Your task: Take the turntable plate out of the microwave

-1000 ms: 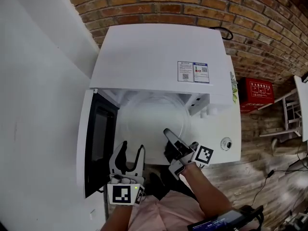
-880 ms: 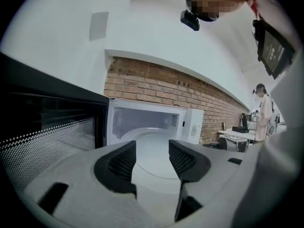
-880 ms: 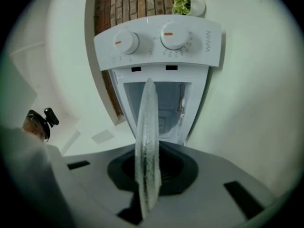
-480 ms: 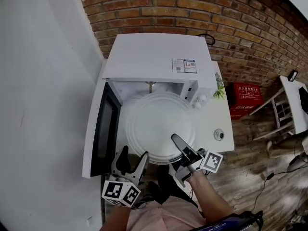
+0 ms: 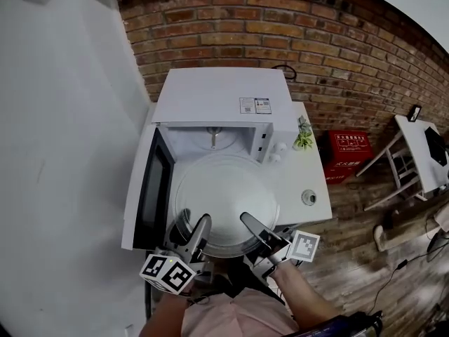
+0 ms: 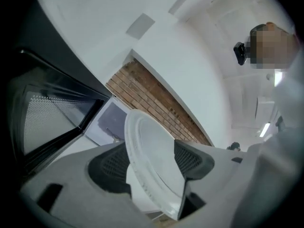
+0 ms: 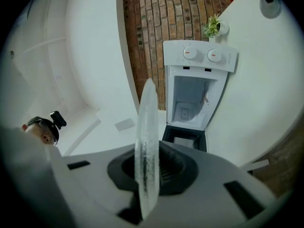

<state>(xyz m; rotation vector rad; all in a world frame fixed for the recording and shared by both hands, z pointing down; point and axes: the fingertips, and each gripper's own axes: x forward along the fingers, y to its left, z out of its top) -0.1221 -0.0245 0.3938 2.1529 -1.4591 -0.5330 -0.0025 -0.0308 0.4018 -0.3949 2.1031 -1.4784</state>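
Observation:
The clear glass turntable plate (image 5: 224,199) hangs level in front of the open white microwave (image 5: 217,93), outside its cavity (image 5: 210,140). My right gripper (image 5: 247,222) is shut on the plate's near right rim; the right gripper view shows the plate (image 7: 146,141) edge-on between the pads of that gripper (image 7: 152,172). My left gripper (image 5: 193,223) is at the near left rim, jaws wide and closing. In the left gripper view the plate's rim (image 6: 152,146) stands tilted between those jaws (image 6: 151,164), not clamped.
The microwave door (image 5: 151,188) stands swung open at the left, close to my left gripper. A small plant (image 5: 303,137) and a round fitting (image 5: 309,197) sit on the white counter at the right. A red box (image 5: 351,146) stands on the wooden floor by the brick wall.
The plate has come out of the cavity toward me, raised in the right gripper. The left gripper, empty and beside the door before, has rolled and now straddles the plate's left rim.

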